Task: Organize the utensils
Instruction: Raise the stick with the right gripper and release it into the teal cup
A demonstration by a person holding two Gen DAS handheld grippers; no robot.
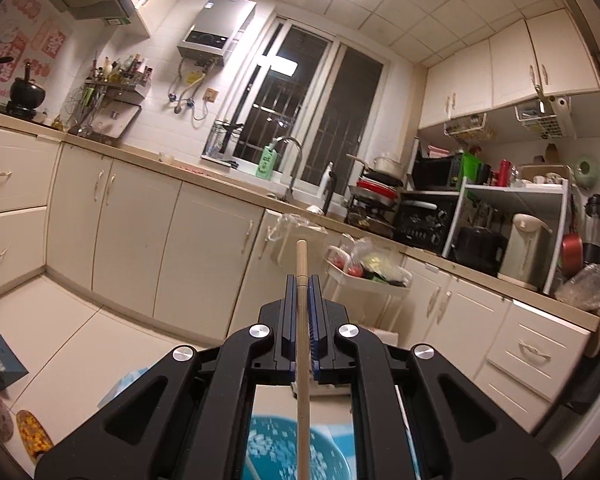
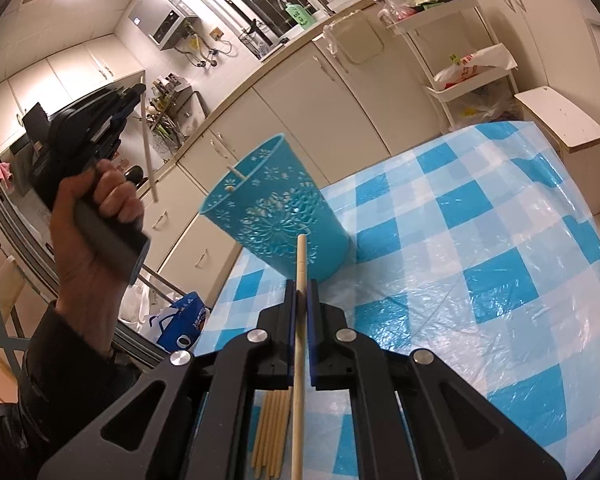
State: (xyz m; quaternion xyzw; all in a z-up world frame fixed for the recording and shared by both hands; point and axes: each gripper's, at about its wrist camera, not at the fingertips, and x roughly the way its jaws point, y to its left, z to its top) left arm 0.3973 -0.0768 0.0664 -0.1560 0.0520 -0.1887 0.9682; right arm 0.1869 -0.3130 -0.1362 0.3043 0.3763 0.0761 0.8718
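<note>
Now: one chopstick held in each gripper, cup waiting

Both grippers are closed on a single chopstick each. In the left wrist view, the left gripper [image 1: 302, 280] is clamped tight on a chopstick [image 1: 301, 264], whose blunt end is seen projecting past the fingertips while the rest runs back down over the cup [image 1: 284, 452] beneath. From the right wrist view the same gripper [image 2: 134, 90] is seen raised high to the left, gripped by the left hand [image 2: 100, 216], with its chopstick hanging near-vertical; this pose is judged to be chosen so that the stick can be lowered end-first.

The right gripper [image 2: 300, 286] is likewise shut on its chopstick [image 2: 300, 256], held low over the table [image 2: 480, 240] and aimed towards the cup [image 2: 284, 212]. The cup stands on the checked cloth, and two stick ends already show at its rim, so it is judged to serve as the holder. More chopsticks [image 2: 272, 432] are left bundled on the table under the right gripper, presumably to be collected in turn. A near-upright hold is thought necessary, since the cup mouth is narrow.
</note>
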